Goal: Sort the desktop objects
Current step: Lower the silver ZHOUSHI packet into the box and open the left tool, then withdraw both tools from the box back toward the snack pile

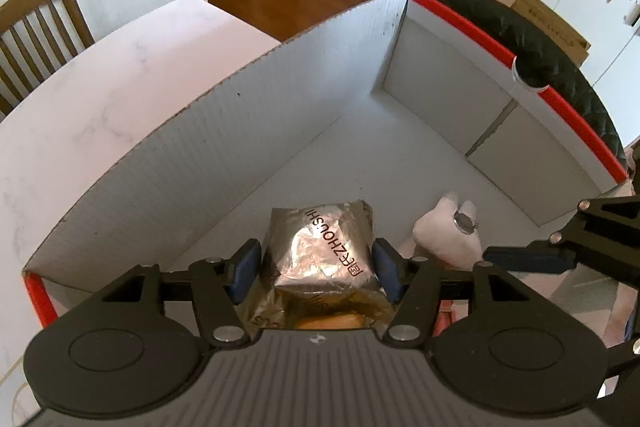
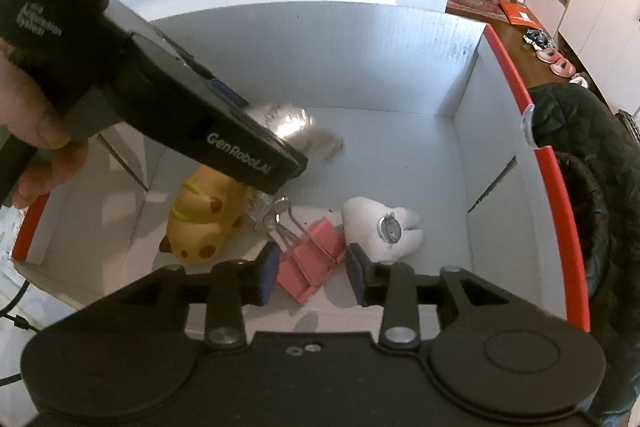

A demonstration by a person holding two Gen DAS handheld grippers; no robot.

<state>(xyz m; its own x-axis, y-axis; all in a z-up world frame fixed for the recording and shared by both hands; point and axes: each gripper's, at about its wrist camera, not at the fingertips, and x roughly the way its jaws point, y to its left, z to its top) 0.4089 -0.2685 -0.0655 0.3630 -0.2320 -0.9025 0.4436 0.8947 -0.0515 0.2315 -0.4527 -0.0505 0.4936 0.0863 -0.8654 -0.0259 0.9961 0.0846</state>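
Left gripper (image 1: pixel 316 269) clenched on the crinkly silver foil packet (image 1: pixel 324 259), held over the white cardboard box with red-edged rim (image 1: pixel 460 21); packet's near end is cut off behind the gripper body. Right gripper (image 2: pixel 312 273) hangs spread over the pink binder clip (image 2: pixel 310 261), gripping nothing. Yellow spotted squishy toy (image 2: pixel 204 223) partly hidden by the left gripper; white tooth-shaped toy (image 2: pixel 384 229) sits beside the clip.

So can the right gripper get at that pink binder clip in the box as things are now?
Probably yes. The right gripper is open and empty, and the pink binder clip lies on the box floor right between its fingers. The white tooth toy sits close beside it, but apart.
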